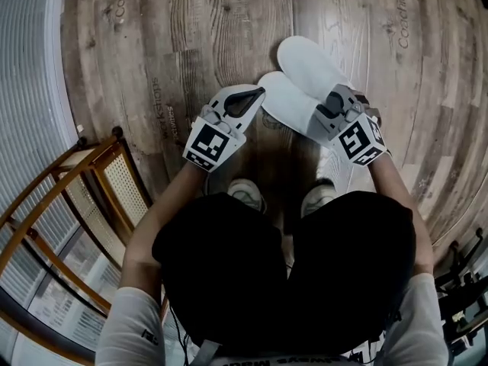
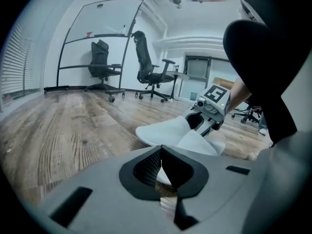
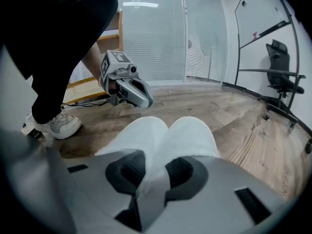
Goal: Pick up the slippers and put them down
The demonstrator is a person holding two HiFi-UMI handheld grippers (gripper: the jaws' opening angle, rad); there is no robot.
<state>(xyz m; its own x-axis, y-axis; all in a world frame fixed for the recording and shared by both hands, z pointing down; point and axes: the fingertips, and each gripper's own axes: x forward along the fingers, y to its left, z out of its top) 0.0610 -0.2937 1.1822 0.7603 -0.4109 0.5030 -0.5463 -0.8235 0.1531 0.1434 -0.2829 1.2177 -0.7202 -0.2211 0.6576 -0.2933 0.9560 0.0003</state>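
We record the right tongs (image 3: 151,172) clamped narrowly on the pair of white slippers (image 3: 165,135). The two are pinched together at their near end, with the rounded toes pointing away from the person. The slippers hang low over the wooden floor (image 1: 191,29), ahead of the person's sneakers (image 1: 248,193). We cannot confirm contact with the floor. The left tongs (image 2: 162,165) are closed and empty, just beside the slippers on their left.

A: Floor?
B: Grey-brown wood planks (image 1: 191,21) w/ printed lettering. Blinds (image 1: 27,67) on the left, cane-panel wooden frame (image 1: 122,181) beside them.
A: Furniture?
B: Two blk office chairs (image 2: 151,69), glass board (image 2: 97,38), white walls.
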